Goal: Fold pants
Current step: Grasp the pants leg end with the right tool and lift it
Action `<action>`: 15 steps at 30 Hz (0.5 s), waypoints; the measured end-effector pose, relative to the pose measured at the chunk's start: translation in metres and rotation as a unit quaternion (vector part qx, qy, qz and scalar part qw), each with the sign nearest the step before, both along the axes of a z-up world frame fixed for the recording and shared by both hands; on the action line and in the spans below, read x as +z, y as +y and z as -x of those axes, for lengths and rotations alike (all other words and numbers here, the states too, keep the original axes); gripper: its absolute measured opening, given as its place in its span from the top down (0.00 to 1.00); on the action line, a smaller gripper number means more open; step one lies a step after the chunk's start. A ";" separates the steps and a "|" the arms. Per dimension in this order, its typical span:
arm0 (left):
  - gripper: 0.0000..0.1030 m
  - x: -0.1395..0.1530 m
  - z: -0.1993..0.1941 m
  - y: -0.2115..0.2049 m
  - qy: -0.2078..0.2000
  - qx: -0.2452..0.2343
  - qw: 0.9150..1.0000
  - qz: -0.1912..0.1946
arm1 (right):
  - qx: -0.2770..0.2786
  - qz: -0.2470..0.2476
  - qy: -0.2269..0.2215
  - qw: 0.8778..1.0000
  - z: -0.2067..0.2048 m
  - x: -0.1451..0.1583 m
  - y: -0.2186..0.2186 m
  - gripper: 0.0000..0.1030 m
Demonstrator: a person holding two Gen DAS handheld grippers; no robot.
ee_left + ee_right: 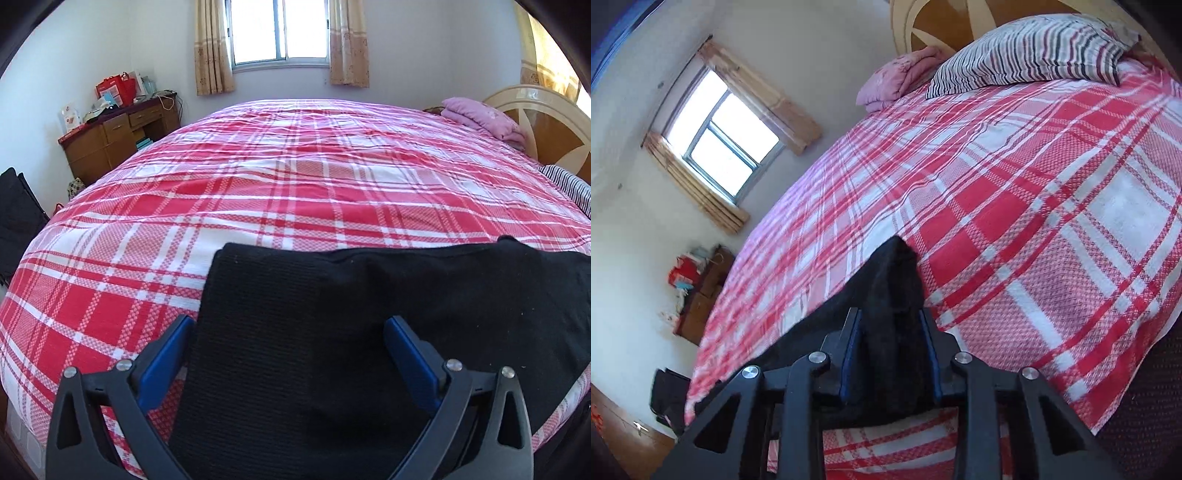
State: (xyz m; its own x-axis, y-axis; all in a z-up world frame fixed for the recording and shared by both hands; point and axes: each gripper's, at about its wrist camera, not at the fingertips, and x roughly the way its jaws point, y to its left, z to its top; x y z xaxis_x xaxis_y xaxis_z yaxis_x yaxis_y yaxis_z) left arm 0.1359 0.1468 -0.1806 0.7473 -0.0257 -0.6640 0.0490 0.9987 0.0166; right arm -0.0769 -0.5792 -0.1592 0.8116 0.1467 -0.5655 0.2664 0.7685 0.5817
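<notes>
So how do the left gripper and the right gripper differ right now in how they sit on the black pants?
The left gripper has its jaws spread wide over a flat, ribbed stretch of the black pants; the right gripper is nearly closed, pinching a bunched fold of them. The left gripper holds nothing, while the right gripper holds cloth peaking up between its fingers. Both have blue pads and work over the red plaid bedspread.

My big bed with the red and white checked cover (258,177) holds black knit pants (332,314), a striped pillow (1034,51) and a folded pink blanket (480,114).
</notes>
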 end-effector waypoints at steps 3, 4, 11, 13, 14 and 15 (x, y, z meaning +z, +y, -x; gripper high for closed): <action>0.00 0.005 0.002 0.009 -0.007 0.020 1.000 0.000 | -0.008 -0.018 -0.010 1.000 0.004 -0.002 -0.009 0.69; 0.00 0.006 0.003 0.014 -0.010 0.029 1.000 0.003 | -0.009 -0.018 -0.010 1.000 0.005 -0.001 -0.011 0.69; 0.00 0.002 0.001 0.027 -0.006 0.033 0.999 0.000 | 0.005 -0.014 0.073 0.997 0.015 0.013 -0.009 0.68; 0.00 0.001 0.001 0.027 -0.008 0.033 0.999 0.000 | 0.006 -0.027 0.074 0.997 0.022 0.011 -0.012 0.68; 0.00 0.002 0.001 0.029 -0.008 0.032 0.999 0.003 | 0.005 -0.041 0.069 0.997 0.026 0.009 -0.014 0.68; 0.00 0.002 0.000 0.030 -0.008 0.028 1.000 0.004 | 0.006 -0.054 0.063 0.997 0.030 0.006 -0.015 0.68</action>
